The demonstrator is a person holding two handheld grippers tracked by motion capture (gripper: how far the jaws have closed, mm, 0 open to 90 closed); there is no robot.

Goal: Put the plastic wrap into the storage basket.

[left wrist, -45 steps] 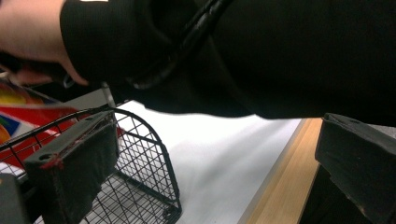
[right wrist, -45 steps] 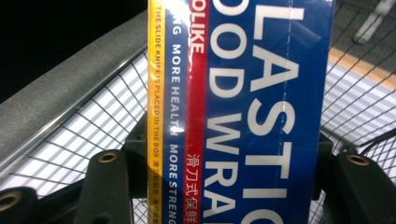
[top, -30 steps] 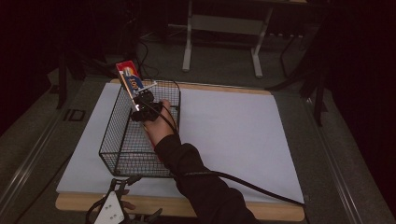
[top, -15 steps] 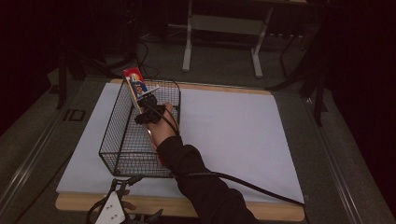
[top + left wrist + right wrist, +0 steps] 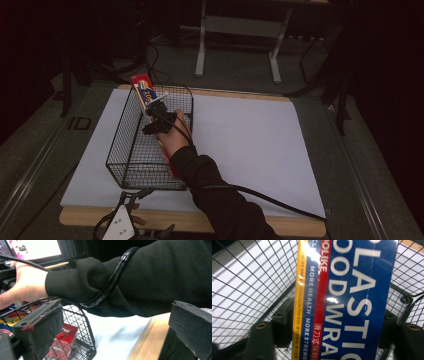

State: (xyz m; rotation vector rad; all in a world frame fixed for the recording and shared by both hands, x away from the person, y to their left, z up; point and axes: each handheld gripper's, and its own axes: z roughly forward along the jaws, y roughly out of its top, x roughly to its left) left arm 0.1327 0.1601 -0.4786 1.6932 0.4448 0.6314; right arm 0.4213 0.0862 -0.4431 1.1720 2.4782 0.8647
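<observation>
At the 11 o'clock part of the white worktop (image 5: 250, 140), we have the right gripper (image 5: 156, 116) closed on a long plastic wrap box (image 5: 145, 91), its fingers (image 5: 265, 340) pressed against both sides of the blue, red and yellow carton. The box is tilted inside the black wire basket (image 5: 122, 150), its upper end poking over the far rim toward 11 o'clock. We judge the placing to be mostly done: the box is in the basket but not yet released, so what is left is to lower it, let go and pull the hand out. A red packet (image 5: 63, 340) already lies on the basket floor. Our left gripper (image 5: 121, 227) waits at 7 o'clock by the wooden worktop edge, its fingers (image 5: 41, 330) spread apart and holding nothing. The room beyond is dark, with grey floor and the metal legs of another table at 12 o'clock.
</observation>
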